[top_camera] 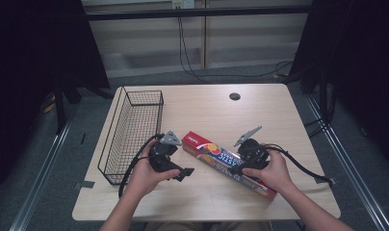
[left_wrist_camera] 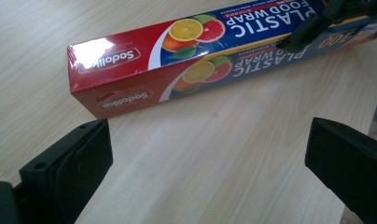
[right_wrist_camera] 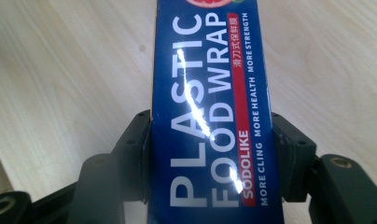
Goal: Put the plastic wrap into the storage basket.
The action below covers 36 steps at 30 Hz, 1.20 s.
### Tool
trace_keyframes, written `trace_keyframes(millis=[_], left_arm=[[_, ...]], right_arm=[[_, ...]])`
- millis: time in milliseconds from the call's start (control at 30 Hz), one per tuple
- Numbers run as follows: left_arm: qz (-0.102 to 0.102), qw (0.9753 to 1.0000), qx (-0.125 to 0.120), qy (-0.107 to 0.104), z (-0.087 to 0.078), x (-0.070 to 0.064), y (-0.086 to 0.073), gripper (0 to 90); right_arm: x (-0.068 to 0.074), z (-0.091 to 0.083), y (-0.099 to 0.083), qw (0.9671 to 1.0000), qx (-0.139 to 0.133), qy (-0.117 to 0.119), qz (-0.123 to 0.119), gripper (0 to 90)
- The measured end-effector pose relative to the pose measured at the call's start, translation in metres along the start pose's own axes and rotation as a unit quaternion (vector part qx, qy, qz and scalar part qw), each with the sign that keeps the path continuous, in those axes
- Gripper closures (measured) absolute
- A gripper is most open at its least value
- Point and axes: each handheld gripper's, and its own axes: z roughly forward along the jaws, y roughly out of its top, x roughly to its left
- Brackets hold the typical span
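You have one tabletop in front of you, pale wood, taking up the middle of the high view. On it sit one wire basket and one box of plastic food wrap; you hold two tongs, one in each hand.

The basket, black and long, stands at the left of the tabletop and runs from the lower left up toward the upper middle of the frame. Nothing shows inside it. The box lies flat at the lower centre, slanting from its red end, near the basket, down to the right under your right hand.

Your right tongs are clamped across the box, one jaw on each long side. The right gripper view makes that plain: both black jaws press the blue printed face of the box, where the high view has your hand and the tool covering the grip.

Your left tongs stand wide apart with nothing between them, just beside the box's red end and between it and the basket. The left gripper view shows bare tabletop between the jaws, the red end of the box beyond them, and the right tongs biting the box at the upper right.

One small dark round hole sits in the tabletop toward the upper right.
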Motion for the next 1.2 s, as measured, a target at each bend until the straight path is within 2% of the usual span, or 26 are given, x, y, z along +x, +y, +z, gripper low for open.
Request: trace_keyframes(millis=[100, 133, 300, 467, 500, 533, 567, 600, 633, 733, 767, 867, 900, 933, 967, 1000, 1033, 1067, 1100, 1167, 1200], left_arm=[[0.003, 1.0, 0.003, -0.001, 0.004, -0.002, 0.001, 0.7], [0.02, 0.9997, 0.011, -0.003, 0.004, 0.0, 0.002, 0.7], [0.033, 0.9993, 0.013, -0.012, 0.011, -0.003, 0.006, 0.3], [0.032, 0.9993, 0.005, -0.017, 0.017, -0.005, 0.009, 0.2], [0.042, 0.9988, 0.011, -0.023, 0.017, -0.004, 0.009, 0.2], [0.046, 0.9986, 0.019, -0.019, 0.017, -0.005, 0.01, 0.2], [0.041, 0.9987, 0.015, -0.025, 0.018, -0.005, 0.01, 0.2], [0.049, 0.9982, 0.021, -0.026, 0.018, -0.004, 0.01, 0.2], [0.045, 0.9986, 0.018, -0.022, 0.02, -0.005, 0.01, 0.2], [0.055, 0.9979, 0.022, -0.025, 0.021, -0.003, 0.011, 0.2], [0.048, 0.9984, 0.017, -0.025, 0.023, -0.004, 0.01, 0.2], [0.052, 0.9981, 0.019, -0.027, 0.024, -0.004, 0.011, 0.2], [0.042, 0.9987, 0.011, -0.027, 0.026, -0.006, 0.012, 0.2], [0.056, 0.9978, 0.02, -0.029, 0.026, -0.005, 0.013, 0.2], [0.043, 0.9985, 0.013, -0.031, 0.027, -0.007, 0.013, 0.2], [0.057, 0.9976, 0.019, -0.034, 0.028, -0.007, 0.015, 0.2], [0.053, 0.9979, 0.016, -0.033, 0.029, -0.008, 0.015, 0.2], [0.065, 0.997, 0.024, -0.034, 0.029, -0.007, 0.016, 0.2], [0.054, 0.9977, 0.01, -0.038, 0.031, -0.009, 0.017, 0.2], [0.068, 0.9967, 0.021, -0.039, 0.03, -0.009, 0.019, 0.0], [0.061, 0.9974, 0.015, -0.036, 0.032, -0.01, 0.02, 0.0]], right_arm=[[0.003, 0.001, -0.001, 1.0, -0.001, 0.004, -0.006, 41.3], [0.004, 0.001, -0.002, 0.9999, -0.001, 0.004, -0.01, 41.3], [0.013, 0.003, -0.001, 0.9995, -0.002, 0.01, -0.03, 41.3], [0.018, 0.007, 0.001, 0.999, -0.004, 0.023, -0.038, 41.2], [0.018, 0.008, 0.001, 0.999, -0.002, 0.022, -0.04, 41.2], [0.018, 0.009, 0.001, 0.9989, -0.001, 0.021, -0.041, 41.1], [0.018, 0.009, 0.0, 0.9989, 0.0, 0.02, -0.042, 41.1], [0.017, 0.009, 0.0, 0.9988, 0.0, 0.02, -0.045, 41.0], [0.017, 0.009, 0.0, 0.9988, 0.0, 0.019, -0.046, 41.0], [0.017, 0.01, 0.0, 0.9985, -0.002, 0.017, -0.052, 40.8], [0.017, 0.01, 0.0, 0.9982, 0.0, 0.017, -0.057, 40.7], [0.019, 0.012, -0.002, 0.9981, 0.003, 0.011, -0.06, 40.5], [0.019, 0.013, -0.002, 0.9978, 0.003, 0.009, -0.065, 40.4], [0.02, 0.014, -0.003, 0.9979, 0.007, 0.007, -0.065, 40.3], [0.019, 0.015, -0.003, 0.9976, 0.007, 0.006, -0.068, 40.2], [0.02, 0.016, -0.004, 0.9975, 0.009, 0.005, -0.07, 40.1], [0.02, 0.017, -0.004, 0.9973, 0.011, 0.003, -0.072, 39.9], [0.02, 0.017, -0.004, 0.9972, 0.01, 0.003, -0.074, 39.8], [0.021, 0.017, -0.004, 0.9973, 0.01, 0.003, -0.073, 39.7], [0.021, 0.017, -0.005, 0.9971, 0.008, 0.0, -0.076, 39.3], [0.021, 0.017, -0.005, 0.9971, 0.007, 0.0, -0.076, 39.0]])
